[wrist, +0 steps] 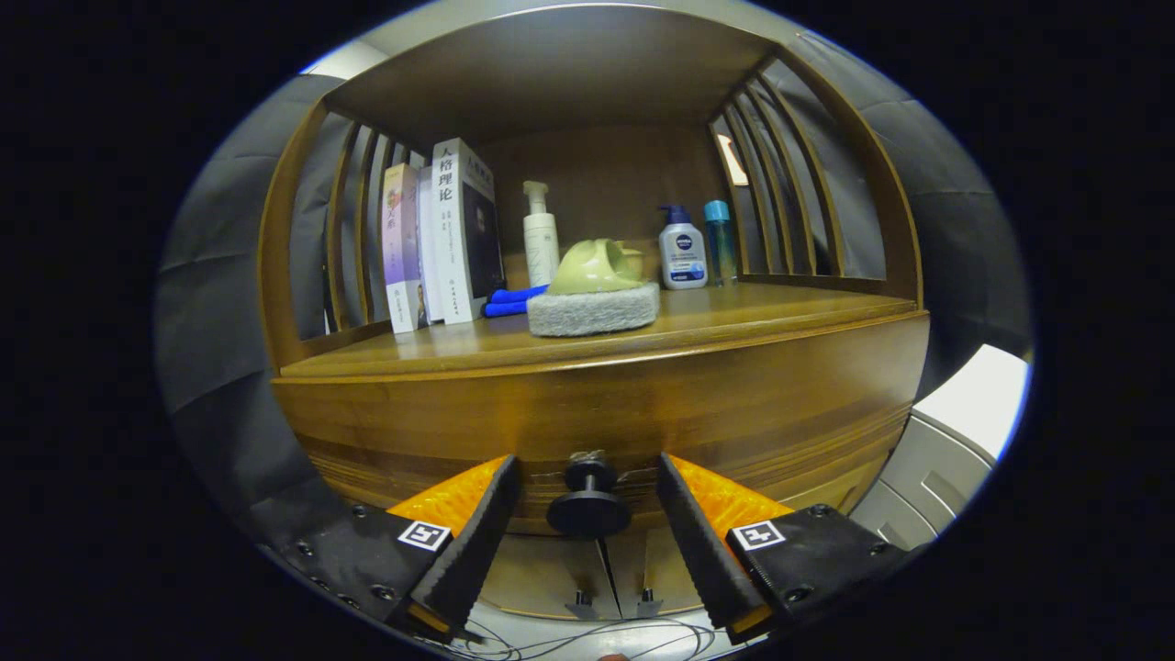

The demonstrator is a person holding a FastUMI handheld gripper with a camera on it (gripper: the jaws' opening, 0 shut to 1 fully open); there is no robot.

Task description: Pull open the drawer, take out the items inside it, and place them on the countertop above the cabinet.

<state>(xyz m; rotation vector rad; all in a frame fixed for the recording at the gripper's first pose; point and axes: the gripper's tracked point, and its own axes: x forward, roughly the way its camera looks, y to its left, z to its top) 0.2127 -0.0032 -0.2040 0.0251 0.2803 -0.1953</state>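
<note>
Your gripper [587, 514] faced the closed wooden drawer front [643, 413] of the brown cabinet, its jaws spread wide and pressing on nothing. The round black drawer knob [588, 500] sat between the two fingers, touching neither. On the wooden countertop [780, 312] above stood a row of upright books [441, 234], a white pump bottle [541, 234], a grey sponge pad [593, 309] under a pale green object, and two bottles with blue caps [698, 246].
</note>
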